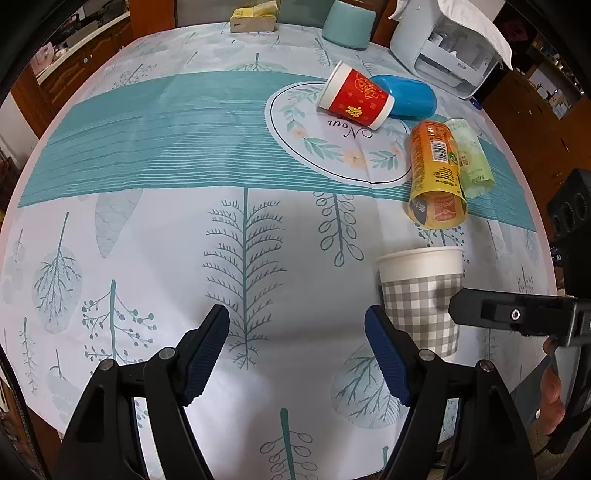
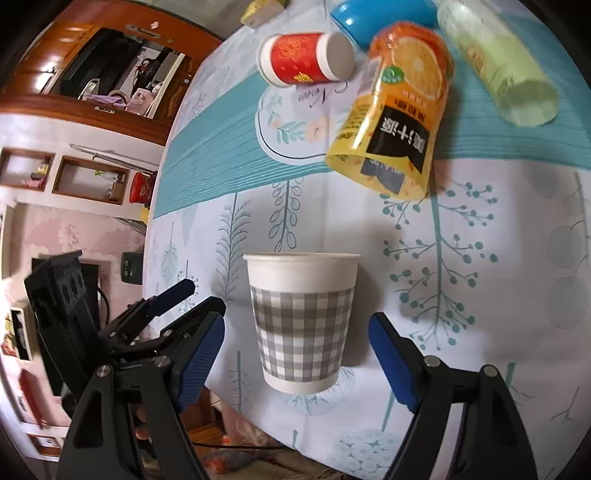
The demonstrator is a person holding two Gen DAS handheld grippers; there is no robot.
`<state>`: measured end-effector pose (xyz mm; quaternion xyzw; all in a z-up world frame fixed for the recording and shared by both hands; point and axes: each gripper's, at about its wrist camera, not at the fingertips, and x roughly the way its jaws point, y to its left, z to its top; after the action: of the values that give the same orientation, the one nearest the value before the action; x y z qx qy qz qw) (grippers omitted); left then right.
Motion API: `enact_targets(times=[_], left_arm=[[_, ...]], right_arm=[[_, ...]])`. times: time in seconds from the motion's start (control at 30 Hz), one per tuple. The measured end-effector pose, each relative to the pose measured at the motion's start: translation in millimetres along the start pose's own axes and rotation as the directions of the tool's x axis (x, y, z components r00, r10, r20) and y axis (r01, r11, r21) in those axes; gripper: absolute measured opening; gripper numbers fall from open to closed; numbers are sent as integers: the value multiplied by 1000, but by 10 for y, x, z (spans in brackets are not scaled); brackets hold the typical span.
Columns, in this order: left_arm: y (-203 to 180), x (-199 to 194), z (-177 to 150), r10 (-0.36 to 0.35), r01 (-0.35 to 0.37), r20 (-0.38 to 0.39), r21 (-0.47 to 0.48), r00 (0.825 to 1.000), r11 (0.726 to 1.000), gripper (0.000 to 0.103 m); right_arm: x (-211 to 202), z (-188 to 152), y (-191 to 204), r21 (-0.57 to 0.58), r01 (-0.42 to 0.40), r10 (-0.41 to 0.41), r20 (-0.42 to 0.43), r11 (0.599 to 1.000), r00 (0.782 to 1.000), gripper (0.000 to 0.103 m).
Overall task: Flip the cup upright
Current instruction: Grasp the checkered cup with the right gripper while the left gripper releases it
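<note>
A grey-checked paper cup [image 2: 301, 321] stands upright on the table near its front edge, mouth up; it also shows in the left wrist view [image 1: 421, 299]. My right gripper [image 2: 295, 363] is open, its jaws on either side of the cup and apart from it. My left gripper [image 1: 297, 354] is open and empty, to the left of the cup. A red cup [image 1: 354, 96], a blue cup [image 1: 406, 96], an orange cup [image 1: 436, 173] and a pale green cup [image 1: 471, 158] lie on their sides farther back.
The round table [image 1: 147, 221] has a leaf-patterned cloth. A white appliance [image 1: 450, 51], a teal container [image 1: 349, 24] and a yellow box [image 1: 253, 16] stand at the far edge. Wooden cabinets [image 2: 92, 74] surround the table.
</note>
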<state>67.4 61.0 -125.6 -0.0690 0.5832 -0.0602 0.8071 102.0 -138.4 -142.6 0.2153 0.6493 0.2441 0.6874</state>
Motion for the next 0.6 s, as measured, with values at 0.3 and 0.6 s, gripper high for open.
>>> enact_targets(times=[0.3,0.6], left_arm=[[32,77,47,-11,10,-9,-11,1000,1000,74],[60,105,68,-14,13,-12,-20,1000,1000,74]], right_arm=[[144,147,-75,48,-23,26,-53,999,998,81],[203,188,-69,46,-19,21,-45,999,999,65]])
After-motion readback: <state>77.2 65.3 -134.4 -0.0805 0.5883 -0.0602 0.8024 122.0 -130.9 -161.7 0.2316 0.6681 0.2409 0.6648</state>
